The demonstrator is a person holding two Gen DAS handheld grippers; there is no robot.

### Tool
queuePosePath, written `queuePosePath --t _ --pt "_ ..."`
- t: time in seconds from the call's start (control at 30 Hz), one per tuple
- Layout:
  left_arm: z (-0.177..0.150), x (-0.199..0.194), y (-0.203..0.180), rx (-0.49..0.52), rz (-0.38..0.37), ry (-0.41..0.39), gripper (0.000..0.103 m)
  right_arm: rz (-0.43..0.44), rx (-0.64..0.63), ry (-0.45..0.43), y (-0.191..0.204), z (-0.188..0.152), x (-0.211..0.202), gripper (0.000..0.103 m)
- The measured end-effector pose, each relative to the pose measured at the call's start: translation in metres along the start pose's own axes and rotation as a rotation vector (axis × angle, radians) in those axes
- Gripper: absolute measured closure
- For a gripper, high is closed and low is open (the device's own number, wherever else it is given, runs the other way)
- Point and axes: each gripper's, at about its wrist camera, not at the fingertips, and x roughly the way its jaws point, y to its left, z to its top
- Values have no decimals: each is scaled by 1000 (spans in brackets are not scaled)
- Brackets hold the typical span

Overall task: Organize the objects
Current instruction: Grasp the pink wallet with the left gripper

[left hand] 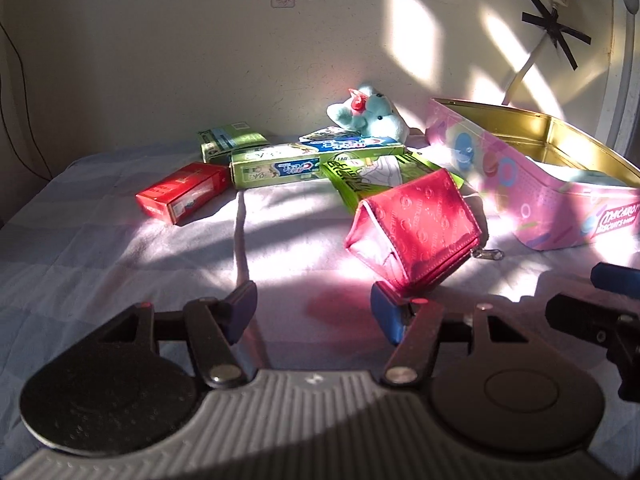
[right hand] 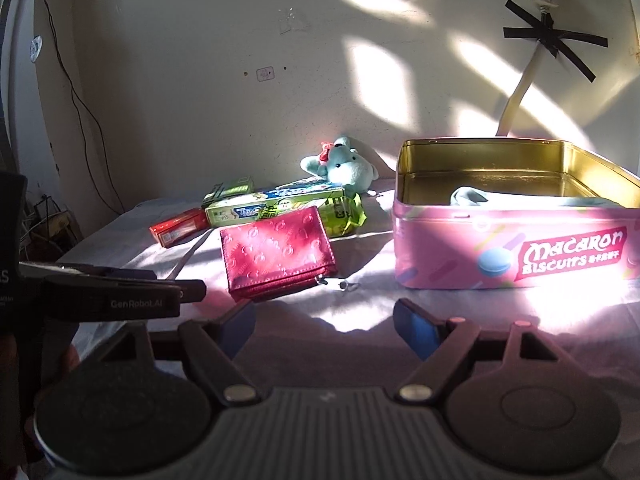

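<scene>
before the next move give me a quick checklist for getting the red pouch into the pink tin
1. Left gripper open: ok.
2. Right gripper open: ok.
3. Red pouch free to grasp, nothing on top: ok.
4. Pouch zipper closed: cannot tell.
5. Pink tin lid off: ok.
6. Room in tin beside the pale cloth: cannot tell.

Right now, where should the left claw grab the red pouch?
Grip the pouch across its thin zipper edge, coming from the near side. It lies flat on the cloth, zipper facing the open left claw, with bare cloth in front.
</scene>
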Motion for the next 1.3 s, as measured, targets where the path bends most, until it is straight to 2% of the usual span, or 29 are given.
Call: queuePosePath --t 0.13,0.27,0.53,0.67,0.8,0.97,1.13,1.2,1.3 --pt "-2 5 22 -50 26 8 38 15 -38 12 13 10 17 25" --pt "-2 8 36 -82 37 9 38 13 -97 -25 26 32 37 26" --pt "-4 12 50 -102 61 11 38 -50 -129 8 28 61 97 26" --pt "-5 16 55 -116 66 23 38 -63 -173 -10 33 61 108 18" --pt "-6 19 57 -120 65 29 38 -49 -169 -2 33 65 115 16" --pt "-6 21 59 -126 70 26 37 13 -199 22 43 64 119 15" --pt "-6 22 62 -130 78 22 36 125 -80 98 42 58 125 14" --pt "-6 22 62 -129 80 21 35 177 -63 135 46 52 126 21" --pt "-6 22 62 -128 84 21 35 181 -82 121 54 44 121 23"
